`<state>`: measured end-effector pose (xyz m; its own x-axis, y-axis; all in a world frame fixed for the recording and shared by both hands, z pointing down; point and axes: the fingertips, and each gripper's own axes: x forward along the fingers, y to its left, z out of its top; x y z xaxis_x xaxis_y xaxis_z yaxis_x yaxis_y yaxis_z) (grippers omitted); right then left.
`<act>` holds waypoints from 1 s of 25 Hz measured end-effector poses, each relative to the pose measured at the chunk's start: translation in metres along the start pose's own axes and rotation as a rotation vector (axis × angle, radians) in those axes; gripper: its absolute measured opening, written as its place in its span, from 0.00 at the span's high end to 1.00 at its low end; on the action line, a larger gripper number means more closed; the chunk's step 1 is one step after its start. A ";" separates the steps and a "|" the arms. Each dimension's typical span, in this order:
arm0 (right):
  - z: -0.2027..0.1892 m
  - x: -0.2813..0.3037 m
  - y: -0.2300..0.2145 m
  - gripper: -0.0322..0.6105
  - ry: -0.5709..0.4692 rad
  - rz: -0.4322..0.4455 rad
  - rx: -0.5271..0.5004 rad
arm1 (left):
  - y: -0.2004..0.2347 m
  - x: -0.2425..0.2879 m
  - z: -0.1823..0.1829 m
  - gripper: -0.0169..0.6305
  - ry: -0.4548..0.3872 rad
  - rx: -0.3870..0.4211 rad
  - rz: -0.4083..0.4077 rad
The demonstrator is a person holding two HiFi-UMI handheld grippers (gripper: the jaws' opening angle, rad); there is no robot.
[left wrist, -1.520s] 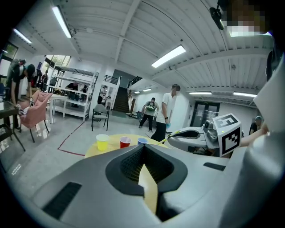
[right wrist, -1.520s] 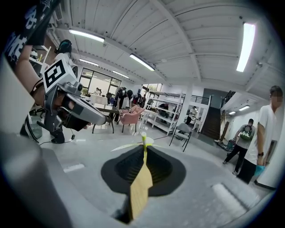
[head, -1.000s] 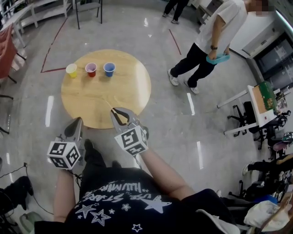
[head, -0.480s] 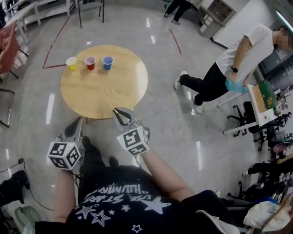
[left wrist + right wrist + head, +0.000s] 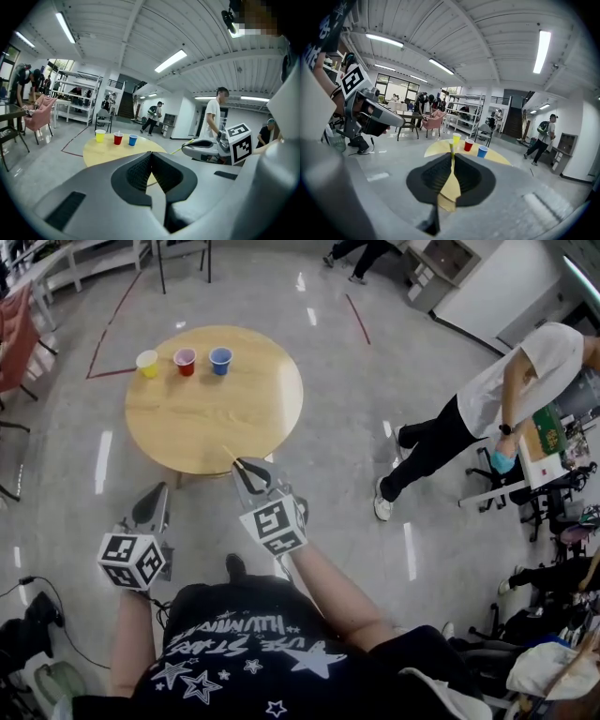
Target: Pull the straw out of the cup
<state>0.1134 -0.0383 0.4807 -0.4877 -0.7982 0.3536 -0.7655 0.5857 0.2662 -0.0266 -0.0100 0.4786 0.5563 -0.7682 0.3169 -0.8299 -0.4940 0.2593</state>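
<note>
Three cups stand in a row at the far side of the round wooden table [image 5: 216, 418]: yellow [image 5: 147, 363], red [image 5: 186, 361] and blue [image 5: 220, 360]. My right gripper [image 5: 240, 466] hovers at the table's near edge, shut on a thin yellow straw [image 5: 229, 453] that sticks out past its tips toward the cups. In the right gripper view the straw [image 5: 451, 147] runs up between the closed pads, and the cups [image 5: 469, 145] stand well beyond. My left gripper [image 5: 159, 491] hangs off the table to the left, shut and empty. In the left gripper view its jaws [image 5: 151, 153] meet with nothing between them.
A person in a white shirt [image 5: 525, 371] bends over a desk [image 5: 544, 442] at the right. A pink chair [image 5: 14, 334] stands at the left. Shelving and a dark chair [image 5: 183, 259] stand beyond the table. Shiny grey floor surrounds the table.
Both grippers have drawn back from the table, the right one still holding the straw, so its tips now sit at the table's edge. The person in white has walked to the right.
</note>
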 end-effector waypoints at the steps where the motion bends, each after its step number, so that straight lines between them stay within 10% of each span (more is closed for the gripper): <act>1: 0.001 -0.001 0.003 0.92 0.002 -0.005 0.001 | 0.000 -0.003 0.000 0.96 0.001 0.004 -0.005; 25: -0.006 -0.112 0.119 0.92 0.047 -0.075 0.084 | -0.039 -0.136 -0.045 0.96 -0.009 0.005 -0.090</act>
<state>0.0796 0.1212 0.4777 -0.4092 -0.8305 0.3778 -0.8324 0.5094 0.2182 -0.0681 0.1316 0.4665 0.6286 -0.7240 0.2841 -0.7765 -0.5638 0.2815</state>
